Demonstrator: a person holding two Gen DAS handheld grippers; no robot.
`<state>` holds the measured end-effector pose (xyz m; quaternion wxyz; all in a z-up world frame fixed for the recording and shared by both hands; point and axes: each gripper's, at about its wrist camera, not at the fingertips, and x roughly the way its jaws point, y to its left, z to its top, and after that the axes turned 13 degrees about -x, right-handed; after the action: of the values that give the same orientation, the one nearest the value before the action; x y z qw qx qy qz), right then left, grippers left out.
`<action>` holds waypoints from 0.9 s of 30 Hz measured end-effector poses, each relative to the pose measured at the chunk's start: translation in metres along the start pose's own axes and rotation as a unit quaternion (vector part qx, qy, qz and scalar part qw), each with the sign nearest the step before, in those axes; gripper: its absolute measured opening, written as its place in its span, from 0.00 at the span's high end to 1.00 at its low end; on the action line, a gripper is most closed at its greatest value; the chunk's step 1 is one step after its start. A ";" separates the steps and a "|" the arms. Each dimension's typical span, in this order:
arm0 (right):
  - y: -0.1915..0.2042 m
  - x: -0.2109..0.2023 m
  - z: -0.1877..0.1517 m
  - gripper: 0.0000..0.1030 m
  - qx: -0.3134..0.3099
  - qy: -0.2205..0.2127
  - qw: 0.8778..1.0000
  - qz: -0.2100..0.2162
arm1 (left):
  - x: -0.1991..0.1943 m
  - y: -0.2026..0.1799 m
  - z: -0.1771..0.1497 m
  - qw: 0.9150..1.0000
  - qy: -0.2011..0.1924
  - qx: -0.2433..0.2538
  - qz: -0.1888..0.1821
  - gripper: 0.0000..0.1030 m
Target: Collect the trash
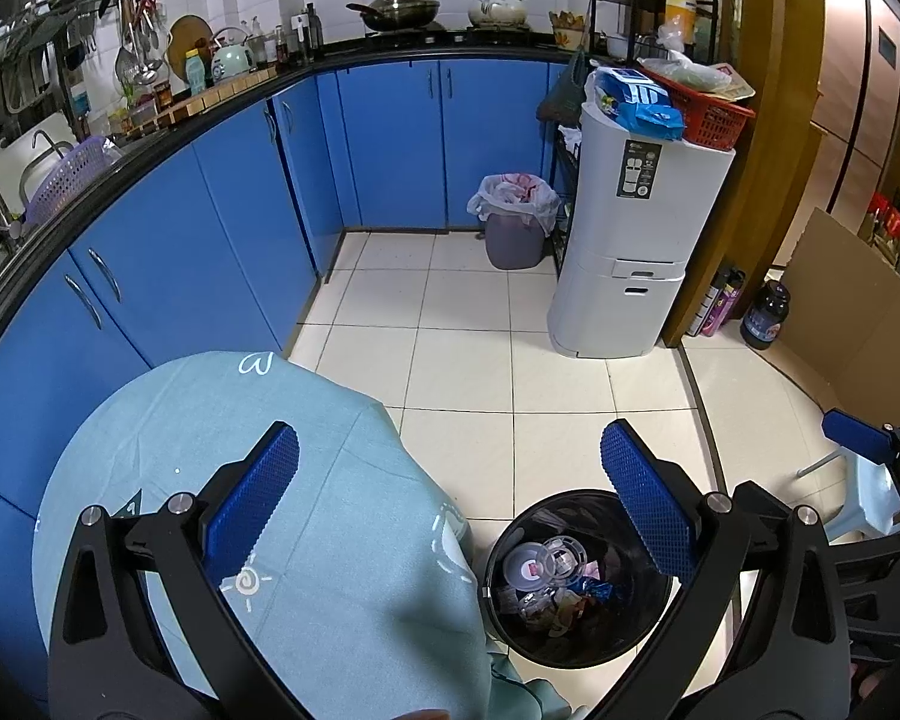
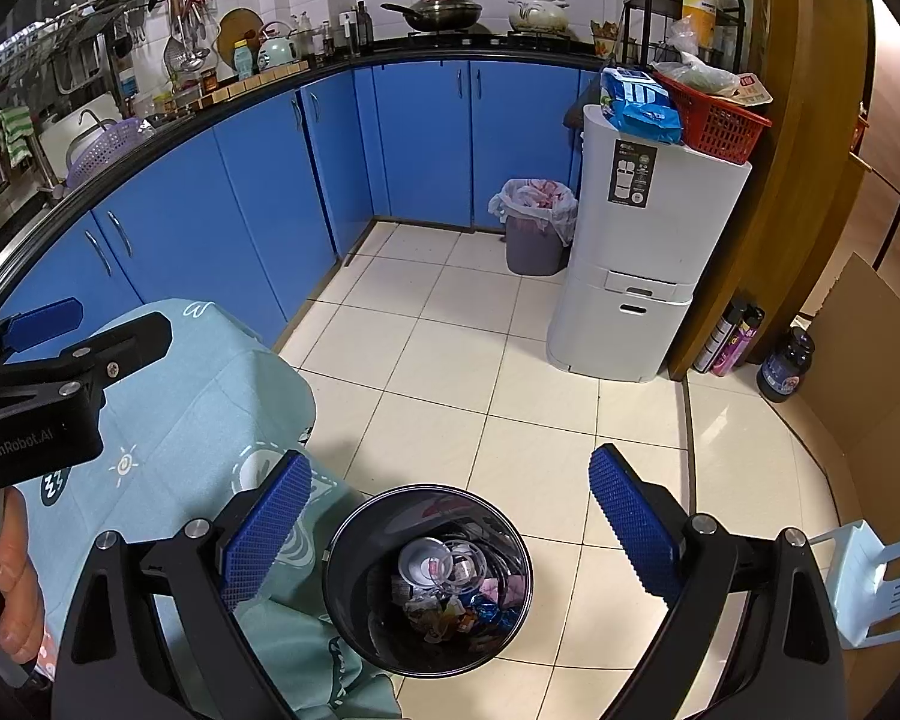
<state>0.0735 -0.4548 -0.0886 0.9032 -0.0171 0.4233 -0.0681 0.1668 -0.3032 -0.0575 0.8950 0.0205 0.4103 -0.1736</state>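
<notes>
The left claw [image 1: 450,504] and the right claw [image 2: 450,525] were each held with both jaws spread wide apart and nothing between them; their pads [image 1: 252,501] were blue, with a fine knurled grid texture, set on black angular arms. Both claws pointed forward and downward over the glossy cream-tiled floor [image 1: 462,360]. A round black trash bin [image 2: 429,582], smooth-walled and open-topped, stood on the floor just beside a table draped in a matte pale-teal cloth [image 1: 222,450] printed with white doodles. The bin held crumpled wrappers and clear plastic lids [image 2: 444,561]. In the right wrist view it lay between and just beyond the jaws; in the left wrist view it sat under the right-hand pad.
</notes>
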 end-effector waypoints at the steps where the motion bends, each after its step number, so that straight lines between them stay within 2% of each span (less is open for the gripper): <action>1: 0.000 0.000 0.000 0.11 0.000 0.000 1.000 0.000 | 0.000 -0.001 0.000 1.000 -0.001 0.001 0.001 0.04; 11: 0.000 -0.001 0.001 0.11 -0.001 -0.001 1.000 -0.001 | -0.002 -0.004 -0.002 1.000 -0.005 0.014 0.003 0.03; 27: 0.001 -0.003 0.007 0.11 -0.002 -0.002 1.000 0.000 | -0.003 0.001 0.000 1.000 0.001 0.004 -0.003 0.03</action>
<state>0.0766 -0.4535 -0.0821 0.9042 -0.0190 0.4214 -0.0674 0.1651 -0.3015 -0.0559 0.8942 0.0229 0.4103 -0.1778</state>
